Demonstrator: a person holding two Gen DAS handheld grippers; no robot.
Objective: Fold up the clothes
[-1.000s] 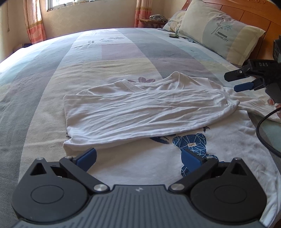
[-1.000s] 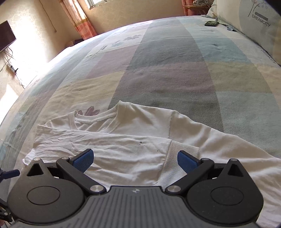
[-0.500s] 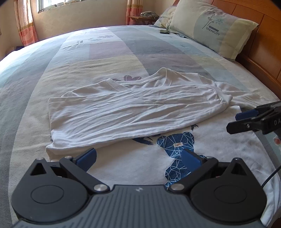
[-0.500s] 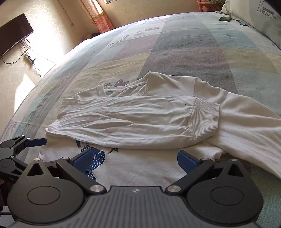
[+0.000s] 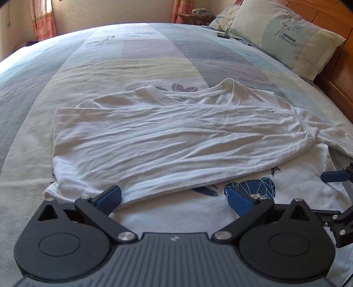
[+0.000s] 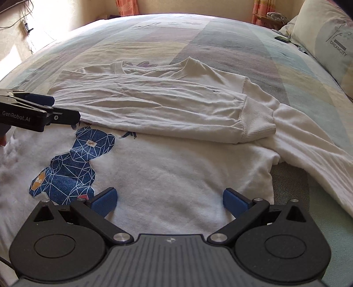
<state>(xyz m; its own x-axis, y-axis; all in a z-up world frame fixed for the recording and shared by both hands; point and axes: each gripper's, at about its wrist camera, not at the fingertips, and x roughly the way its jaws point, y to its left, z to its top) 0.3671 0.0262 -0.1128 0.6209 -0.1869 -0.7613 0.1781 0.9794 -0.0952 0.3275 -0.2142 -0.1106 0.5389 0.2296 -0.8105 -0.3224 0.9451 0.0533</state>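
A white long-sleeved shirt (image 5: 176,141) with a blue geometric bear print (image 6: 72,165) lies flat on the bed. One sleeve (image 6: 154,110) is folded across the chest, its ribbed cuff (image 6: 258,119) on the right; the other sleeve (image 6: 313,159) trails off to the right. My left gripper (image 5: 174,199) hovers open over the shirt's lower left part, holding nothing. My right gripper (image 6: 168,201) is open above the lower right part, near the hem, and empty. Each gripper shows at the edge of the other's view.
The bed (image 5: 136,59) has a pastel striped cover. A pillow (image 5: 284,42) printed DREAMCITY leans on the wooden headboard (image 5: 337,70) at the right. A small dark object (image 5: 222,35) lies beside the pillow. Curtains (image 5: 43,19) and a wall stand beyond.
My right gripper has drawn back from the sleeve cuff toward the shirt's lower hem. My left gripper has shifted slightly; the folded sleeve stays across the chest.
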